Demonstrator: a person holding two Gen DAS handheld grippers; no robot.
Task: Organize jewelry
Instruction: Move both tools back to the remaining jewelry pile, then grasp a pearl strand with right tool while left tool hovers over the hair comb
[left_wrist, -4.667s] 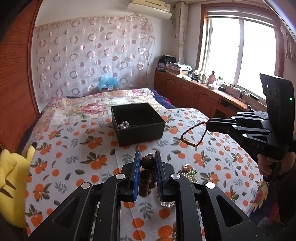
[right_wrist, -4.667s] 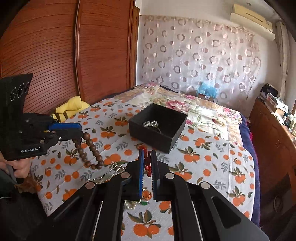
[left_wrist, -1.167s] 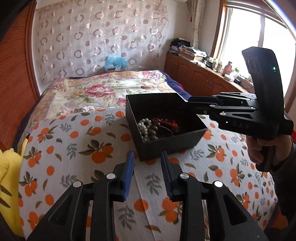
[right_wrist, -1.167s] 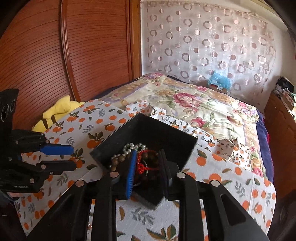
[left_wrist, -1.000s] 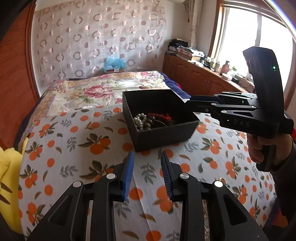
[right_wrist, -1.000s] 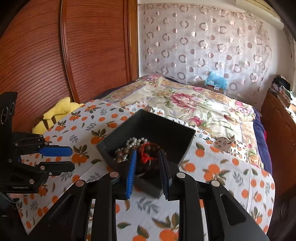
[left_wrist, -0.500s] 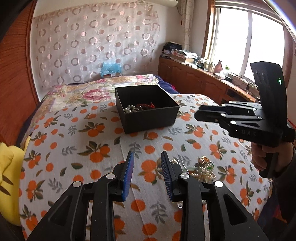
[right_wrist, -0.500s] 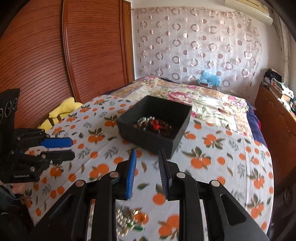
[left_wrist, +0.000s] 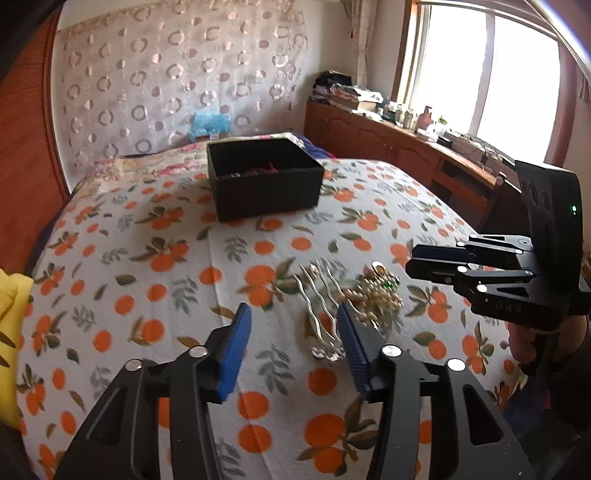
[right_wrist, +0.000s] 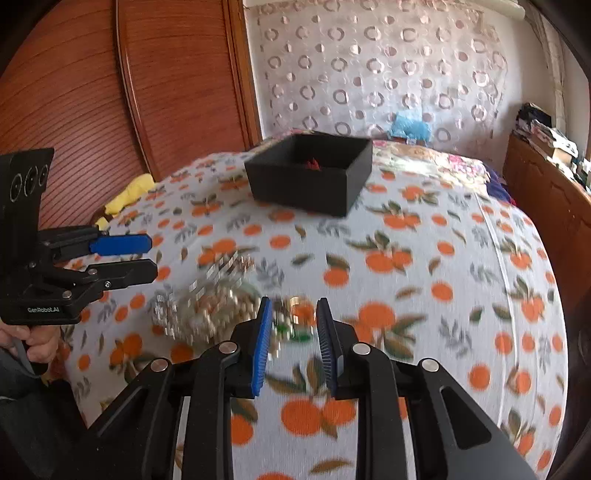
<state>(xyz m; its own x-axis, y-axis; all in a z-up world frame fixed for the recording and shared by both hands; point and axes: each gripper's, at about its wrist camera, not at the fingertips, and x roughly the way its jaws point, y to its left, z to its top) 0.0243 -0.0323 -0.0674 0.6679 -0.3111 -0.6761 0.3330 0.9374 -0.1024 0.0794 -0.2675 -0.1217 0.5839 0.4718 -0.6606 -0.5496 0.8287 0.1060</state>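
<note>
On the orange-print bedspread (left_wrist: 166, 258): both grippers spread apart and empty above loose jewelry.

Near centre, left gripper (left_wrist: 291, 332) gaping wide, nothing between its blue pads, hovering just over a silver wavy hair comb (left_wrist: 319, 306). Just right of the comb, touching it, a pearl-bead tangle (left_wrist: 373, 291) with a green bit. Right gripper (right_wrist: 293, 332) parted moderately, holding nothing, poised over the same blurred heap; seen at far right in the left view (left_wrist: 419, 263). Far behind, well apart from the heap, a black open box (left_wrist: 264, 177) showing red and pale beads inside. At far left edge, a yellow plush toy (left_wrist: 9, 325).
</note>
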